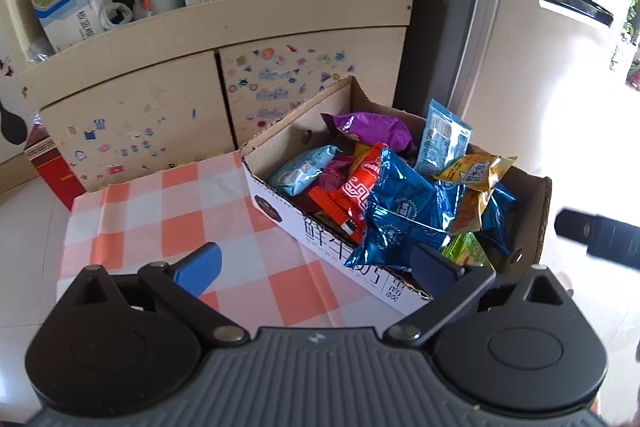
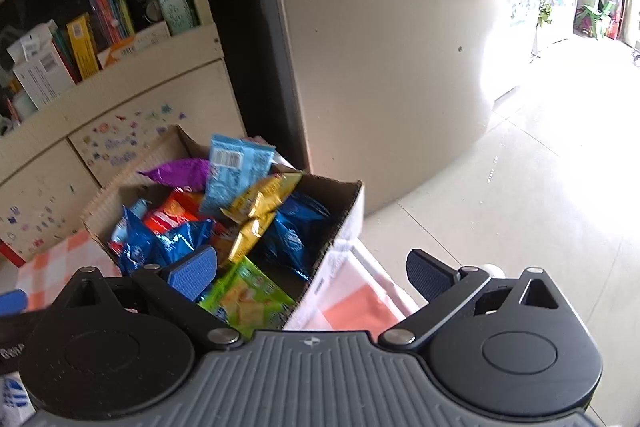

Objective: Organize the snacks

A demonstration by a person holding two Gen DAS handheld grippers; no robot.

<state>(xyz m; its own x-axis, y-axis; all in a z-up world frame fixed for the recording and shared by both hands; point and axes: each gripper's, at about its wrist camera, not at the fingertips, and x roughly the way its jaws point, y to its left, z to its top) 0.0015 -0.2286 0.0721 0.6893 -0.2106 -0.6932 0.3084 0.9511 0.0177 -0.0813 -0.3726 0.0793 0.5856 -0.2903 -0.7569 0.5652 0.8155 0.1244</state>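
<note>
Snacks [image 1: 400,203] lay heaped in the cardboard box [image 1: 276,203] on the worktop [image 1: 168,195], gathered for sorting; both the left gripper [image 1: 316,267] and right gripper [image 2: 312,273] had fingers apart, empty.

Both wrist views angle down, near, sharing snack box [image 1: 276,215].

Left gripper [image 1: 316,265] angled downward, jaws spread wide, nothing between pads. Right gripper [image 2: 312,273] likewise tilted down, jaws fully apart, empty.
</note>
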